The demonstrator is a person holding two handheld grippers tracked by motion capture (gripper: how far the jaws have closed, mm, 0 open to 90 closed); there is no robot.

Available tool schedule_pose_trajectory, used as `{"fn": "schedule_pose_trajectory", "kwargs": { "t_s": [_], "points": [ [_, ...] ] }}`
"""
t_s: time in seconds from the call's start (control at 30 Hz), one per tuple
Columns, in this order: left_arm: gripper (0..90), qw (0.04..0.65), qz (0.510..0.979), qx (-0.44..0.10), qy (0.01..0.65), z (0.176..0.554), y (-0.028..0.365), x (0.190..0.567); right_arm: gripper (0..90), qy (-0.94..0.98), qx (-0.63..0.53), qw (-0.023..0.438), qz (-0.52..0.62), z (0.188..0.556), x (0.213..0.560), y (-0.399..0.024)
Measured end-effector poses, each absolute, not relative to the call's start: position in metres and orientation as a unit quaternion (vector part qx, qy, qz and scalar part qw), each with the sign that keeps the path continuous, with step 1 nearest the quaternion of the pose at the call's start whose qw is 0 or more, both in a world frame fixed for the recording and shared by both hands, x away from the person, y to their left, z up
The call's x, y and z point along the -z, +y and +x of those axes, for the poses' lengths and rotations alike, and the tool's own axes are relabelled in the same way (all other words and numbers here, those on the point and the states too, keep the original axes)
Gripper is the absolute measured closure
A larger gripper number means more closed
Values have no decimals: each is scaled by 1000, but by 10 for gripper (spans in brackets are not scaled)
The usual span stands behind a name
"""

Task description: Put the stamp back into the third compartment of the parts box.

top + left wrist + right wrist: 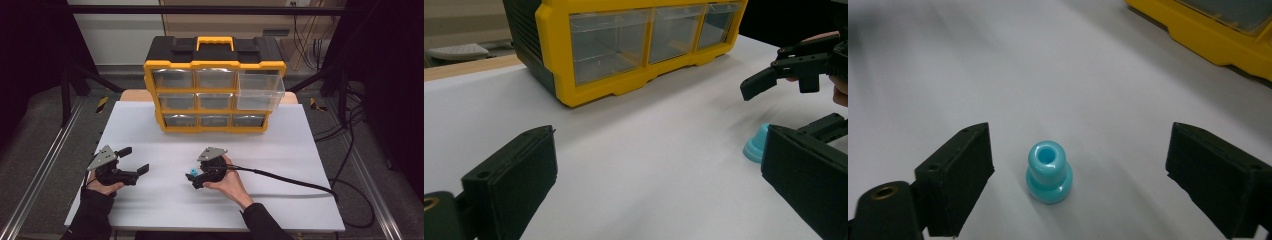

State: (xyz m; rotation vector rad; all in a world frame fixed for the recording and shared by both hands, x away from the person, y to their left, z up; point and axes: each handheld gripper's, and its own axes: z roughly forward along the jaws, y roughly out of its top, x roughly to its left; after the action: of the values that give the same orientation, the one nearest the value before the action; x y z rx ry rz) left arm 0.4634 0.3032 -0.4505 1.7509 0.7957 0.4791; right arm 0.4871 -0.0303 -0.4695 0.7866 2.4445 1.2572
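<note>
On the white table (280, 150), before a yellow drawer cabinet (214, 85), a small blue knob (1048, 172) stands upright between the spread, untouching jaws of the right gripper (1078, 180). The jaws should be centred on its narrow neck (it could tip) before being closed; the left gripper (134, 160) is held released, well apart.

light blue knob (1049, 172); yellow-black drawer cabinet (215, 85); white table (215, 200).

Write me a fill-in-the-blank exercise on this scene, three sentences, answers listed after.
1. The small blue piece stands on the white table between the ____ jaws of the right gripper.
2. The organizer has a yellow frame and one drawer pulled out, in its ____ row.
3. The left gripper holds ____.

Missing words: open; top; nothing
</note>
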Motion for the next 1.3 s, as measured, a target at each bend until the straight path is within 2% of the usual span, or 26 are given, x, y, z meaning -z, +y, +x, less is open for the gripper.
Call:
{"fn": "schedule_pose_trajectory", "kwargs": {
  "t_s": [0.03, 0.3, 0.43, 0.53, 0.87, 1.3],
  "points": [
    [12, 548, 739, -202, 336, 463, 303, 450, 210, 849, -434, 136, 270, 487, 469, -30],
    [12, 548, 739, -202, 336, 464, 303, 451, 289, 856, -428, 131, 258, 487, 471, -30],
    [12, 548, 739, -202, 336, 464, 303, 451, 362, 857, -429, 129, 254, 486, 472, -30],
    [12, 548, 739, -202, 337, 464, 303, 451, 370, 858, -428, 128, 253, 486, 473, -30],
    [12, 549, 738, -201, 336, 464, 303, 450, 539, 861, -430, 106, 249, 486, 475, -29],
    [12, 549, 738, -202, 337, 463, 304, 450, 655, 865, -429, 94, 244, 486, 474, -30]
  ]
}}
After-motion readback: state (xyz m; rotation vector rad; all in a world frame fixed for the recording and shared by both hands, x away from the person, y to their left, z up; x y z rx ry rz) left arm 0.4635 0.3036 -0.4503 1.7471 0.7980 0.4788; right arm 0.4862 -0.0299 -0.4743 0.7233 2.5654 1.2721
